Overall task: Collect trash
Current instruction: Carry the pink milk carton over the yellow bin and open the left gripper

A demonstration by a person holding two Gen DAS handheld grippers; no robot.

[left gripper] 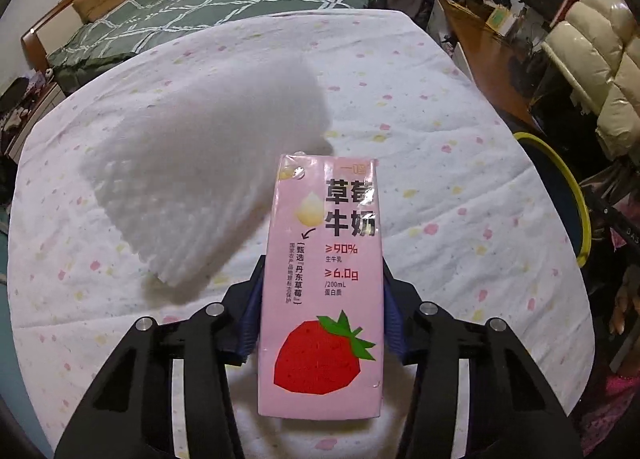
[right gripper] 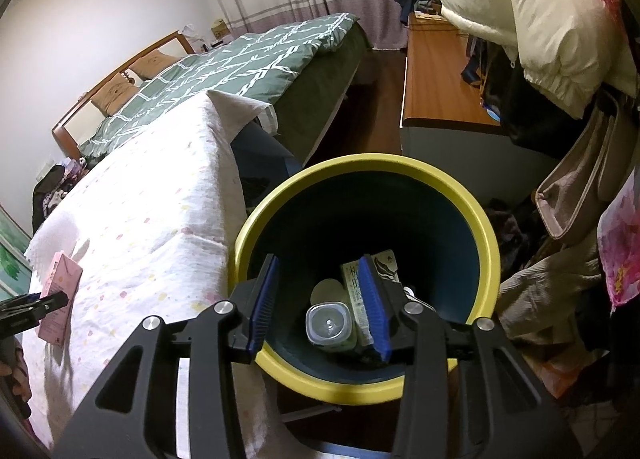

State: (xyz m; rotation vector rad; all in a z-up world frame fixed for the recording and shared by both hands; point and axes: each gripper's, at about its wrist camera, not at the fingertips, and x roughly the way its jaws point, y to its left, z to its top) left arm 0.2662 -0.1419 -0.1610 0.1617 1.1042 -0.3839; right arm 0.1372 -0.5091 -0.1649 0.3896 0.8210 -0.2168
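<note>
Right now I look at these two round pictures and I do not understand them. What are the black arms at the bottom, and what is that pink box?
No robot is here: a person holds a two-finger gripper in each hand, and a fisheye camera on each one looks along its fingers. The left view shows the left gripper shut on a pink carton of strawberry milk, above a spotted white cloth. A white tissue lies on the cloth. The right view shows the right gripper open and empty above a yellow-rimmed bin. Inside the bin lie a bottle and a green carton.
</note>
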